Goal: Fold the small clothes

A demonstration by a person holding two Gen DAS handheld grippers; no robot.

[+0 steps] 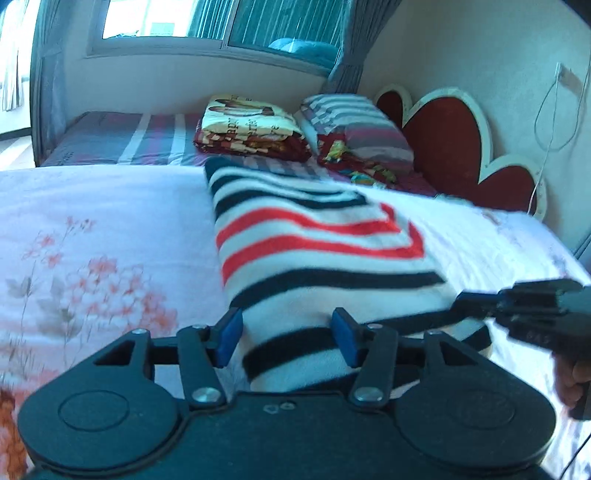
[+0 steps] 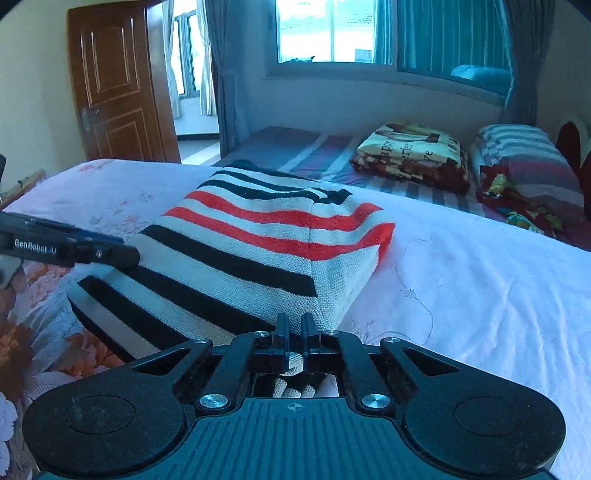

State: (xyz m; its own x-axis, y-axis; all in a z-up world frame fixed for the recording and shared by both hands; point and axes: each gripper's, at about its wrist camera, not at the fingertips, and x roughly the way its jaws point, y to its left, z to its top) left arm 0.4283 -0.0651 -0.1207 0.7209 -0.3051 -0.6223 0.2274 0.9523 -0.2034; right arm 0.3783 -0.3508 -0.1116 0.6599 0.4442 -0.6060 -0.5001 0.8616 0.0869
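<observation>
A white knit sweater with black and red stripes lies partly folded on the floral bedsheet; it also shows in the right wrist view. My left gripper is open, its blue pads either side of the sweater's near edge. My right gripper is shut on the sweater's near right corner, with knit fabric visible between the fingers. The right gripper also shows at the right of the left wrist view, and the left gripper at the left of the right wrist view.
A folded printed blanket and a striped pillow lie at the far end of the bed, by a red heart-shaped headboard. A window with curtains is behind. A brown door stands open at left.
</observation>
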